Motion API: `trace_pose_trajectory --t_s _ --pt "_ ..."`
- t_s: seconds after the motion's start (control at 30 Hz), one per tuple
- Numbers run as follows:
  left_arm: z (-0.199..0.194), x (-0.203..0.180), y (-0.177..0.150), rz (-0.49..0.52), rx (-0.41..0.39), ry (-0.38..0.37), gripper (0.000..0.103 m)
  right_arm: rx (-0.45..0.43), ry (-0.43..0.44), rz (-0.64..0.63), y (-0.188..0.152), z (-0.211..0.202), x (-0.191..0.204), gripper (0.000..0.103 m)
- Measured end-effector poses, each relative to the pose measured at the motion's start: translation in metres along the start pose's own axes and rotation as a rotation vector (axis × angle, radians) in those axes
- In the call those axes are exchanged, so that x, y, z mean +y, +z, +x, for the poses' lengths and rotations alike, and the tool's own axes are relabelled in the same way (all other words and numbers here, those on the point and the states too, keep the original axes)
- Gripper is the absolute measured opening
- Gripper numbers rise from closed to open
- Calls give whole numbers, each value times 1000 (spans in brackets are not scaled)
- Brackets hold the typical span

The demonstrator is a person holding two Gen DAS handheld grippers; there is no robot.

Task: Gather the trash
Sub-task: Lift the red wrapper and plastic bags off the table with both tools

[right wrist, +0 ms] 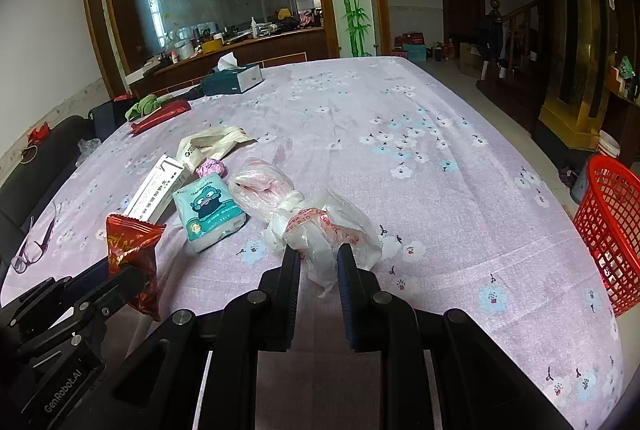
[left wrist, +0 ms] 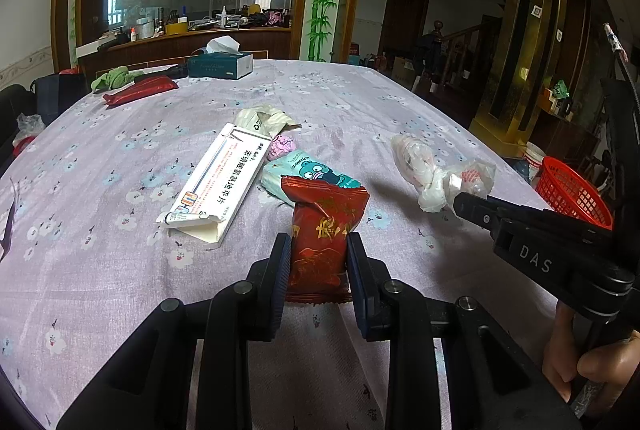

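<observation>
Two grippers over a floral tabletop (left wrist: 120,290). Left of the teal tissue pack (left wrist: 308,176): white medicine box (left wrist: 212,186). Just in front of the pack: red snack wrapper (left wrist: 320,242), upright, clamped between the left gripper (left wrist: 318,262) fingers. Right of the pack: knotted plastic bag (right wrist: 320,230), right gripper (right wrist: 318,270) closed on its near end. Far right, beyond the table edge: red basket (right wrist: 612,226).

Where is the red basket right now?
The red basket sits at the table's right edge, at the far right of both wrist views, beyond the knotted plastic bag that the right gripper is closing on.
</observation>
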State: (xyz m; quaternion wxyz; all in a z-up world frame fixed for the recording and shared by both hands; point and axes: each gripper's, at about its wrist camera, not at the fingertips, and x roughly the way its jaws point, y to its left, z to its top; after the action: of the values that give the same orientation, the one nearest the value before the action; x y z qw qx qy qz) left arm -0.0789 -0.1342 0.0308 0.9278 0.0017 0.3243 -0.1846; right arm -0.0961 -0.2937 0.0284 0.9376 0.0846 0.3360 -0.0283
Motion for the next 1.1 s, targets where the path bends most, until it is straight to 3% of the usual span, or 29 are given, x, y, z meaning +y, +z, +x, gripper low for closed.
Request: trace_pose_trajectory --t_s 0.5,1.1 --pt "0 0 -1 -10 2 -9 26 -9 2 21 0 0 -5 19" --pt "-14 3 5 -55 6 -74 26 18 48 81 -4 -34 -18 20"
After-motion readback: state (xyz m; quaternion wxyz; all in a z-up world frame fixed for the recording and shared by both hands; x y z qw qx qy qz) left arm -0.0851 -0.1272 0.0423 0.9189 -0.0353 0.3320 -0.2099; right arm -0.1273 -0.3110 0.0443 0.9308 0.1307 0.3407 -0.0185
